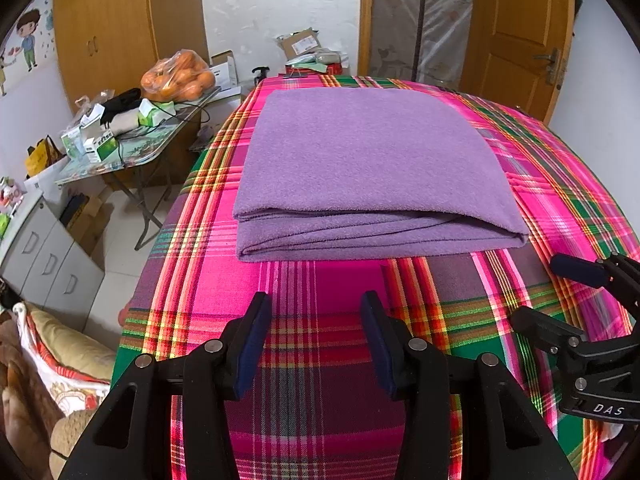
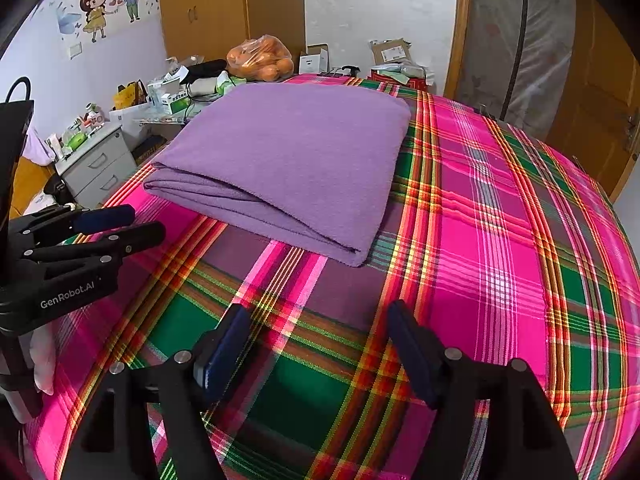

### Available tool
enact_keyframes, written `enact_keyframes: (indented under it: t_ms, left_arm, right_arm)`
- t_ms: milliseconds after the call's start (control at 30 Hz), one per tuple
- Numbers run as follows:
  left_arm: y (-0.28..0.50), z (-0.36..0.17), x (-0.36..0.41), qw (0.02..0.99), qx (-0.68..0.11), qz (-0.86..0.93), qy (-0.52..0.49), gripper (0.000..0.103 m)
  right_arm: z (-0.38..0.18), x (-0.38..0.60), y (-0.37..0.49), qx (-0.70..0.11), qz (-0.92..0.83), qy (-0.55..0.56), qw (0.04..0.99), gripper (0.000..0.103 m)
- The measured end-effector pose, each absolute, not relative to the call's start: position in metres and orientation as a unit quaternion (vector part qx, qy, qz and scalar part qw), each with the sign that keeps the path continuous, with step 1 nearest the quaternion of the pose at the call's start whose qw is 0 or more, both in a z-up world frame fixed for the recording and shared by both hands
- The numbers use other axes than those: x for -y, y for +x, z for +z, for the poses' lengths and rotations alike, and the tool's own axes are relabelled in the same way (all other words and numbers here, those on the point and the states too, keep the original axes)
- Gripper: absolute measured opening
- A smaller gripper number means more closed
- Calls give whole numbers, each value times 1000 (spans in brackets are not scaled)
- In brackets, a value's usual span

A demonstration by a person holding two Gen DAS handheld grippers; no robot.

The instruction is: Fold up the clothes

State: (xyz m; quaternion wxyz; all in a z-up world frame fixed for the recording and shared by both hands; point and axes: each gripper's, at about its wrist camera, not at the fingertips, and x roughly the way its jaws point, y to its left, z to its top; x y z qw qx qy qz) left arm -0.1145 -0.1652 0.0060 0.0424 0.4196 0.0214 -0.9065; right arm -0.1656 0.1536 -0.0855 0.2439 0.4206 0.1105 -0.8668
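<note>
At the far left of the left wrist view I see grey drawers [image 1: 48, 256], and above them a folding table [image 1: 132, 152] crowded with small boxes. On its far end sits a clear bag [image 1: 178, 76] full of oranges; I cannot read what the boxes hold. Further right, at the top centre, an open carton [image 1: 300, 42] rests on a pile beyond the table edge, contents unclear.

The task's thing, the purple cloth [image 1: 368, 168], lies folded into a thick rectangle in the middle of the frame, flat on the plaid sheet [image 1: 320, 360]. Its layered edges face me. In the right wrist view the same cloth [image 2: 288, 168] sits in the upper left-centre, one corner pointing toward the bottom of the frame.

My left gripper [image 1: 316, 316] fills the bottom centre of its own view. Its jaws stand well apart, with only plaid sheet between the blue pads, and it holds nothing. It sits just short of the cloth's near edge, not touching it. From the right camera it shows at the left edge [image 2: 120, 224].

My right gripper [image 2: 320, 328] is at the bottom centre of its view, jaws wide and empty, over the sheet and clear of the cloth's corner. In the left view it appears at the lower right [image 1: 560, 296].
</note>
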Motion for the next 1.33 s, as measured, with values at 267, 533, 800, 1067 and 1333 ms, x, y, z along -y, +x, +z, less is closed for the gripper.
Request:
enact_keyframes:
  t_ms: [267, 533, 800, 1067, 1333]
  left_arm:
    - [-114, 6, 164, 45, -18, -906, 420, 49]
    - [-114, 6, 163, 45, -20, -906, 420, 49]
    - [-114, 6, 165, 43, -22, -906, 420, 49]
    - [-114, 6, 164, 43, -23, -906, 419, 49]
    - [-115, 7, 169, 40, -25, -907, 419, 49]
  right_arm:
    - [-84, -158, -167, -91, -866, 422, 253, 72]
    - [-85, -155, -165, -100, -866, 421, 249, 72]
    - [-86, -153, -165, -112, -867, 420, 243, 72]
    - [-88, -152, -163, -122, -868, 419, 239, 72]
    - [-88, -151, -164, -124, -867, 419, 238, 72]
